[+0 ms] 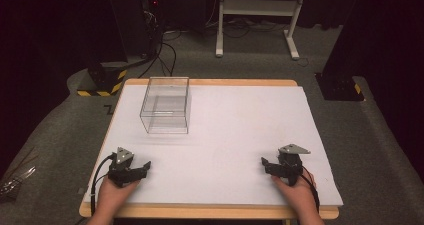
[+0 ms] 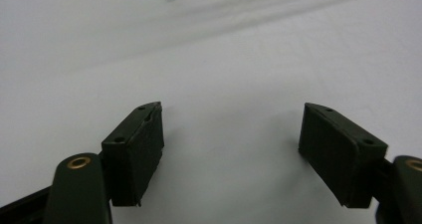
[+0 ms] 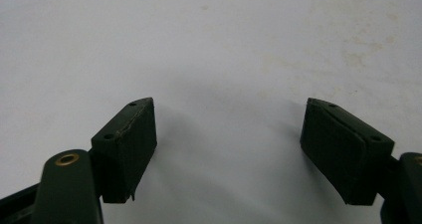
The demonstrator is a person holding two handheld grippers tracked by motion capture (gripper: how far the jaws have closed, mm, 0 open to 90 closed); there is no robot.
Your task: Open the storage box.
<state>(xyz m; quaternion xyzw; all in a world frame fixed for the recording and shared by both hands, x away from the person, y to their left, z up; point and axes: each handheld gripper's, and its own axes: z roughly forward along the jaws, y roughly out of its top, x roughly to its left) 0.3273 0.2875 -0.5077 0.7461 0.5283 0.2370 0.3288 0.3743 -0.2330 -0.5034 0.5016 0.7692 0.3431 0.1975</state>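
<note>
Left gripper (image 1: 142,168) low over the near-left tabletop (image 1: 230,135), jaws wide apart, nothing between. Right gripper (image 1: 267,165) likewise at near right, jaws spread, nothing held. Clear box (image 1: 166,105) stands upright at far left of the white surface, well apart from both.

The white tabletop (image 1: 235,135) is brightly lit from above while the room around it sinks into near black. The high view is soft and grainy. Soft shadows spread under the jaws in both gripper views, where the near jaw arms blur at the bottom corners. The clear plastic box (image 1: 166,105) shows faint glints.
</note>
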